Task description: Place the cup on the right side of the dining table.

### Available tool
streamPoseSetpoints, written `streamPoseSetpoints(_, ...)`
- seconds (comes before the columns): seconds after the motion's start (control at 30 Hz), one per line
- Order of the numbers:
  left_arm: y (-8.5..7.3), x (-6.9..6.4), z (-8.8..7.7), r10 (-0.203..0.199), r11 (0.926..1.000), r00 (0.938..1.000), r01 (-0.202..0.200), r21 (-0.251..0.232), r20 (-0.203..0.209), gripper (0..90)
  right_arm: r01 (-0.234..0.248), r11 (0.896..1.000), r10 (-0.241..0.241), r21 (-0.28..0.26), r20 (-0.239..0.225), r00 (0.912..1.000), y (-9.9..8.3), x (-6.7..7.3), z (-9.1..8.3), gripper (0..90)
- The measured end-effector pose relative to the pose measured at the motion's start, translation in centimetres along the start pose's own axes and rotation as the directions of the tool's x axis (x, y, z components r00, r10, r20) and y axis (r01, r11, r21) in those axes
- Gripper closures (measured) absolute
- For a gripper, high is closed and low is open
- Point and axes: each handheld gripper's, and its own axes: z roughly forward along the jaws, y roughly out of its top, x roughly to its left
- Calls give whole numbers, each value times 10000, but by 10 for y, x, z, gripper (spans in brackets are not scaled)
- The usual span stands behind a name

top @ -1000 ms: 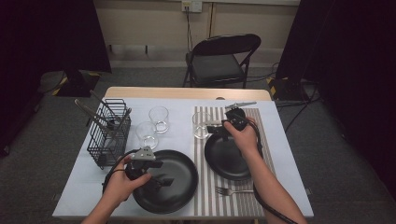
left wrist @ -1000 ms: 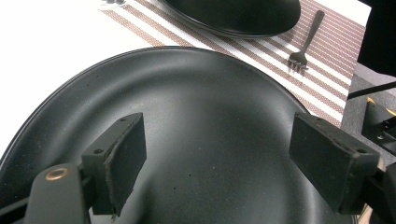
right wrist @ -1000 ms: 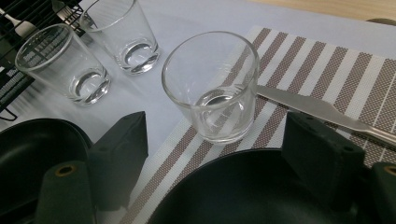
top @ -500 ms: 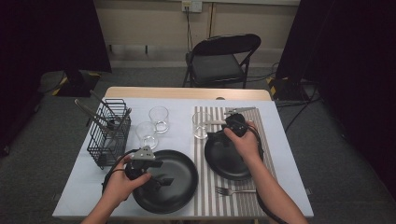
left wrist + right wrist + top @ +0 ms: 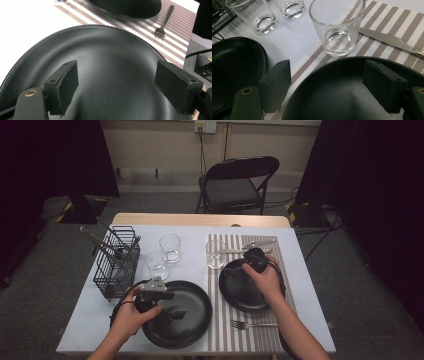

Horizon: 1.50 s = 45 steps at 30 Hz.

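Two black plates sit on the counter [image 5: 300,265], one under each set of tongs. The left tongs [image 5: 120,85] hover wide open over the near plate [image 5: 175,315], holding nothing. The right tongs [image 5: 332,85], also spread wide and empty, hang over the far rim of the plate on the striped placemat [image 5: 250,285], facing the drinking glass [image 5: 337,30] just beyond it. Being round, the plates have no long axis. Judging by this, the next move is closing on that rim.
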Motion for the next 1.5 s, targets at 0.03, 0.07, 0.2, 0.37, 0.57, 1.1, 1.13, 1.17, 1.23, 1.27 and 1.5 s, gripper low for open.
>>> streamPoseSetpoints(0.03,0,0,0,-3,10000,10000,3,-5,18,188,-78,10000,78,18,5,10000,-1,0,-1,218)
streamPoseSetpoints(0.07,0,0,0,25,10000,10000,-25,-4,9,188,-114,9999,114,29,-34,9999,-2,-1,-1,218)
streamPoseSetpoints(0.2,0,0,0,27,10000,10000,-27,31,-17,189,-73,9999,73,96,-38,10000,-7,-2,-4,218)
streamPoseSetpoints(0.37,0,0,2,0,10000,10000,0,20,38,189,-90,9999,90,134,-43,9999,-12,-3,-6,218)
streamPoseSetpoints(0.57,0,0,2,25,10000,10000,-25,11,48,189,-84,10000,85,43,-138,9999,-17,-4,-9,221)
streamPoseSetpoints(1.1,-1,-1,4,22,9999,10000,-23,100,67,190,-42,9999,44,96,-164,9999,-33,-2,-11,224)
streamPoseSetpoints(1.13,-1,-1,4,17,10000,10000,-18,94,60,190,-11,9999,13,99,-190,9998,-34,-2,-11,224)
streamPoseSetpoints(1.17,-1,-1,4,9,10000,10000,-10,64,79,190,-14,9999,16,147,-172,9999,-35,-2,-12,224)
streamPoseSetpoints(1.23,-1,-1,4,7,10000,10000,-8,61,88,190,25,9999,-23,125,-168,9999,-37,-3,-12,224)
streamPoseSetpoints(1.27,-1,-1,5,-14,10000,9999,13,57,102,190,-65,9999,66,140,-112,9999,-39,-3,-13,225)
streamPoseSetpoints(1.5,-1,-1,6,-9,9999,9999,8,104,110,190,-140,9998,141,117,-124,9998,-49,-6,-17,226)
